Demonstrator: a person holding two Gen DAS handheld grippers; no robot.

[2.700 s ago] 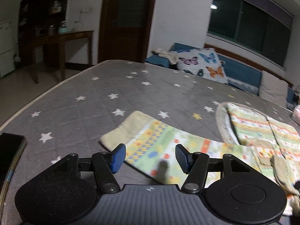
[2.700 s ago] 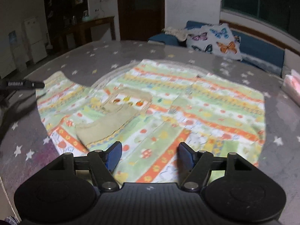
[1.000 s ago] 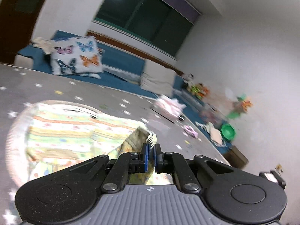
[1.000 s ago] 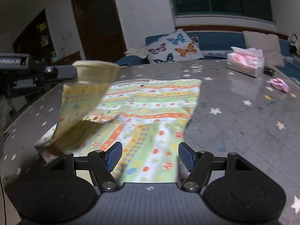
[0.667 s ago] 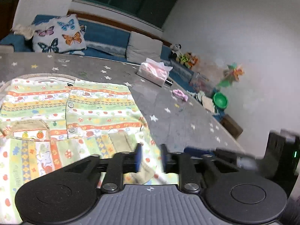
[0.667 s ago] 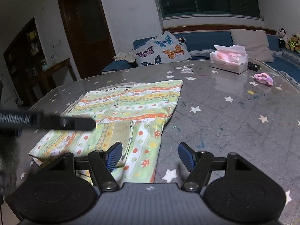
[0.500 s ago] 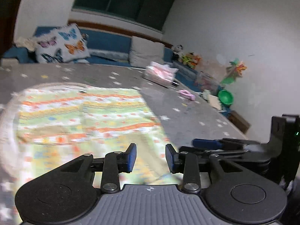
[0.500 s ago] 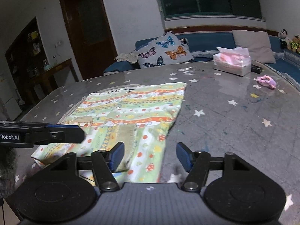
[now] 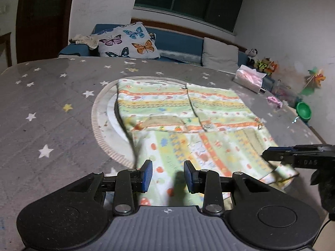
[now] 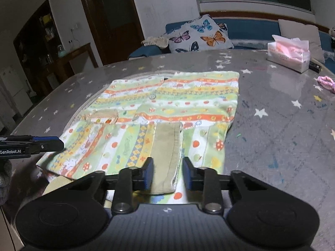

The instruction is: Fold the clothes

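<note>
1. A child's patterned shirt (image 9: 188,113) lies flat on the grey star-print counter (image 9: 52,104), roughly in the middle and partly over a round woven mat (image 9: 98,125).
2. The shirt's body runs its stripes across the counter. A sleeve (image 10: 129,146) is folded over the near part, its long axis parallel to the near edge, so its stripes cross those of the body.
3. The sleeve's beige cuff (image 10: 165,156) points toward the near edge and lies on top of the fabric.
4. The left gripper (image 9: 167,175) hovers over the near part of the shirt, its jaws partly apart with nothing between them.
5. The right gripper (image 10: 167,175) sits just over the cuff, jaws apart on either side of it; whether the pads touch the cloth I cannot tell.
6. A pink tissue box (image 10: 289,56) stands toward the far right corner, with a small pink item (image 10: 326,82) near the right edge.
7. A butterfly cushion (image 9: 127,41) rests on the blue sofa (image 9: 180,41) beyond the far edge.
</note>
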